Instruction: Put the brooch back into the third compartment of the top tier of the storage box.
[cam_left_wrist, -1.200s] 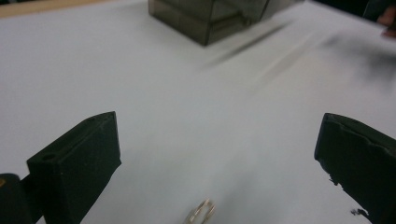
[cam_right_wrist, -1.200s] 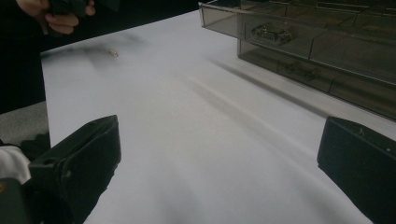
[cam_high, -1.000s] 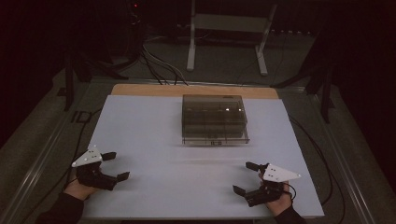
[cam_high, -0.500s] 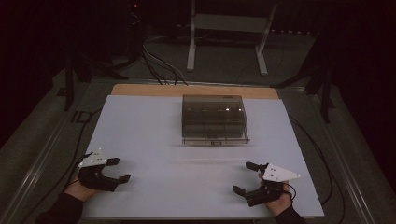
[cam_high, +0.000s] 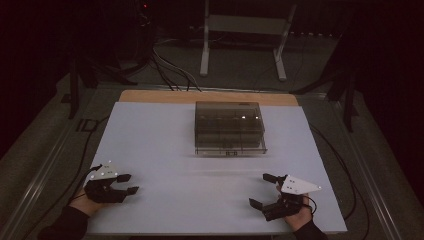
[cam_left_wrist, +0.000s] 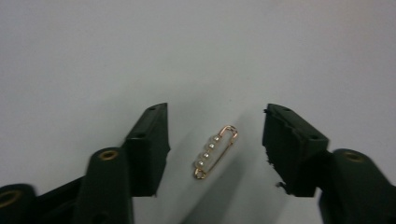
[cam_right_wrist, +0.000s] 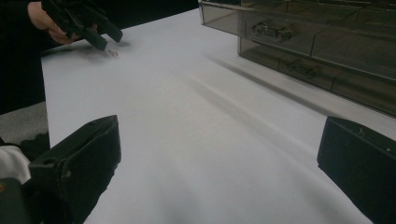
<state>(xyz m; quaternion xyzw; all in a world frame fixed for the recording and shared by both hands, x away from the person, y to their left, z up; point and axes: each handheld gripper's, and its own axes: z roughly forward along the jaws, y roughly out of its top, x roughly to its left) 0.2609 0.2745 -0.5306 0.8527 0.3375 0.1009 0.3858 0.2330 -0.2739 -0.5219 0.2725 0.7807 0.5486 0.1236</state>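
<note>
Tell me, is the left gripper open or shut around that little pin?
Open. The left gripper has both jaws spread apart, with the pearl pin lying untouched between them.

Black two-jaw tongs (cam_high: 126, 183) with grey triangular plates, dark sleeves

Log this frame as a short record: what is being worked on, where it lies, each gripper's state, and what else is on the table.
item: small gold safety pin with pearl beads
position: flat on the white table, between the open jaws, untouched
left gripper: open, over the pin
right gripper: open, empty
other: smoky clear plastic drawer box, far centre, drawers shut
</note>
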